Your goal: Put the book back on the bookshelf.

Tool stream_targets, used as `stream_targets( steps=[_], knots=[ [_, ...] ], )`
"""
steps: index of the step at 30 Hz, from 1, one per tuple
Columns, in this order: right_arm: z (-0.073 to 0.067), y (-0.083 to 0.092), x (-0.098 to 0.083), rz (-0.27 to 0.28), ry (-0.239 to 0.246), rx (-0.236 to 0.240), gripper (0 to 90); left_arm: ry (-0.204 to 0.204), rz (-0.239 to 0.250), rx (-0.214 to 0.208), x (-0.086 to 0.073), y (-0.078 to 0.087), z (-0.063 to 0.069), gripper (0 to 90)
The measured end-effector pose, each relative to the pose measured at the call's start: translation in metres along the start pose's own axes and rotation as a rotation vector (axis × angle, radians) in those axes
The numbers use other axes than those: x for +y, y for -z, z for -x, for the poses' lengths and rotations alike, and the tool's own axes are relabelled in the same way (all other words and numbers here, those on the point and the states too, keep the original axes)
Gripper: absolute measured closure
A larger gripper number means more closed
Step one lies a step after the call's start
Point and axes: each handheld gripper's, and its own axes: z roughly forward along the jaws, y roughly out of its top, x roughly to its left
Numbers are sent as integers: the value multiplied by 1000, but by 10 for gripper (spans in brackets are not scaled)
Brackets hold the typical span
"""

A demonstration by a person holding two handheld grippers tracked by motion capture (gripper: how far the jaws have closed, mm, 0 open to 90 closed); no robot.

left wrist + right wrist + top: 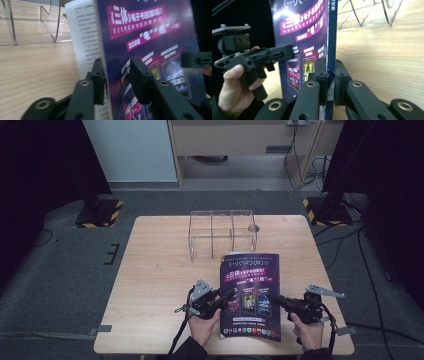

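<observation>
A book with a purple printed cover (250, 295) is at the front of the wooden table (160, 270), between both hand-held grippers. My right gripper (276, 298) is shut on its right edge; in the right gripper view the two pads press on the dark blue spine (332, 37) from either side, at the right gripper (331, 72). My left gripper (231, 294) is at the book's left edge. In the left gripper view the left gripper (116, 72) has its jaws apart astride the cover (150, 32), with a gap on the cover side. A white inner page (82, 37) shows behind.
A clear plastic box (222, 234) with dividers stands at the back middle of the table, just beyond the book's top edge. Bare wood lies to the left and right. Black stands with striped bases (100, 212) flank the table on the grey floor.
</observation>
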Motion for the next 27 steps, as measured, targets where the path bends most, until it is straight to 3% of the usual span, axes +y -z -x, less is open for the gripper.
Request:
stream_targets(
  steps=[6, 7, 14, 23, 27],
  knots=[
    [-13, 4, 6, 21, 50, 21, 848, -4, -13, 20, 3, 3, -8, 491],
    [-17, 5, 8, 31, 61, 27, 848, -11, -9, 24, 3, 4, -10, 425],
    [-22, 4, 14, 54, 74, 10, 847, -31, 1, 77, 12, 17, -20, 363],
    [-30, 14, 40, 149, 102, -9, 847, -72, -19, 177, 14, 39, -39, 286],
    [-39, 16, 54, 199, 138, -50, 847, -83, -43, 218, 8, 54, -53, 271]
  ],
)
